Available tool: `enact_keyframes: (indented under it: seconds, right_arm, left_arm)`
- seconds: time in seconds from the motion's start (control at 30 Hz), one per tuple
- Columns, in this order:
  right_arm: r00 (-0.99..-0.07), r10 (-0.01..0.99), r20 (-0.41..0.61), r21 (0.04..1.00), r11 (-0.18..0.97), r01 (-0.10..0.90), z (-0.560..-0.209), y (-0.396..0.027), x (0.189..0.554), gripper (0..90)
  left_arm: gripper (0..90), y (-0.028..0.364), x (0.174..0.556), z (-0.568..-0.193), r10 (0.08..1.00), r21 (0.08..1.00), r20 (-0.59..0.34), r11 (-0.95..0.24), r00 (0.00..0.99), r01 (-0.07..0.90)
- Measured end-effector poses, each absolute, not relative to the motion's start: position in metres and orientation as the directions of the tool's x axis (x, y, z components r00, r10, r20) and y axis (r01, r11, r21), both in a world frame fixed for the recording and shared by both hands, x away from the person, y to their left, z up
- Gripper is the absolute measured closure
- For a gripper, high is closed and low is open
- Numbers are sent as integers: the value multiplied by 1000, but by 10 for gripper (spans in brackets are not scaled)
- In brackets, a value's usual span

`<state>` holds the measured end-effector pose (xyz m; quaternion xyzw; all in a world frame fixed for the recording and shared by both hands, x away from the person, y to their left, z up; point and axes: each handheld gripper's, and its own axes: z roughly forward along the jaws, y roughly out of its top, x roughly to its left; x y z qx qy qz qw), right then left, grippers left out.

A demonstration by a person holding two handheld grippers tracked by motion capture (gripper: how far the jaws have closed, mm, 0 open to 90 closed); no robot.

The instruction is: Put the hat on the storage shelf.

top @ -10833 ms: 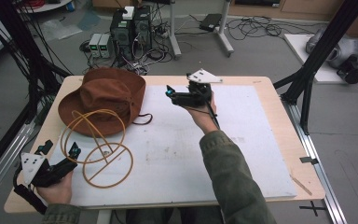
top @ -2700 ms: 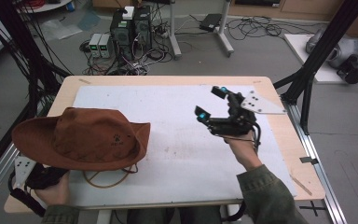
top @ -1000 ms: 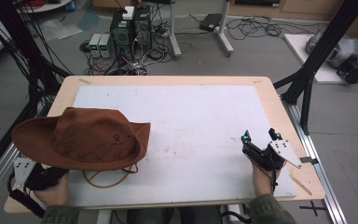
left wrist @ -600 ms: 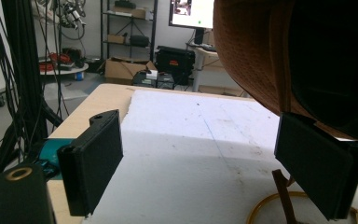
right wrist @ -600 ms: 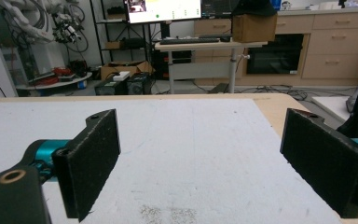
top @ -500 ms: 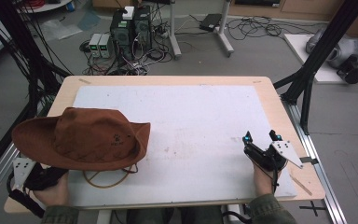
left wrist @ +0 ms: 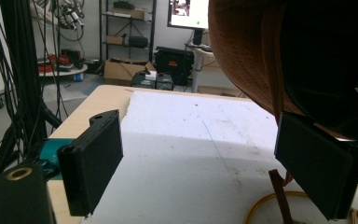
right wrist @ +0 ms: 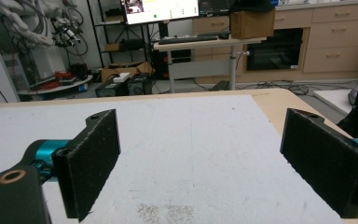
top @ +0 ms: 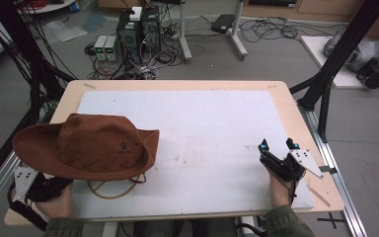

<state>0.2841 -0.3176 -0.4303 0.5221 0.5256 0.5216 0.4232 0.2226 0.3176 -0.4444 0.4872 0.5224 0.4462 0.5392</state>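
1. The brown wide-brimmed hat (top: 86,146) sits at the near left of the white mat (top: 202,123), crown up, over the tan cord (top: 109,190) that loops out from under its front brim. Ten seconds back it lay farther up the table with the cord ring exposed beside it; over the last few seconds it has not moved.
2. The left gripper (left wrist: 214,163) rests at the near left edge, tucked under the brim. Its jaws stand wide apart and hold nothing, though the brim hangs just above the right-hand jaw.
3. The right gripper (top: 278,150) has pulled back from mid-table to the near right corner and has been steady there for the last second. In its own view the jaws gape wide over bare mat, empty.
4. With both tools parked and the hat settled, the placement looks finished.
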Motion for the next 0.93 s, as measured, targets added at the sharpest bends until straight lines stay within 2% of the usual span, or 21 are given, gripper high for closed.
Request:
enact_keyframes:
  seconds: [0.93]
  right_arm:
    - [-69, 992, 105, 989, -97, 107, -434, -322, 282, 113]
  left_arm:
    - [155, 320, 224, -445, 988, 990, -141, 139, 57, 30]
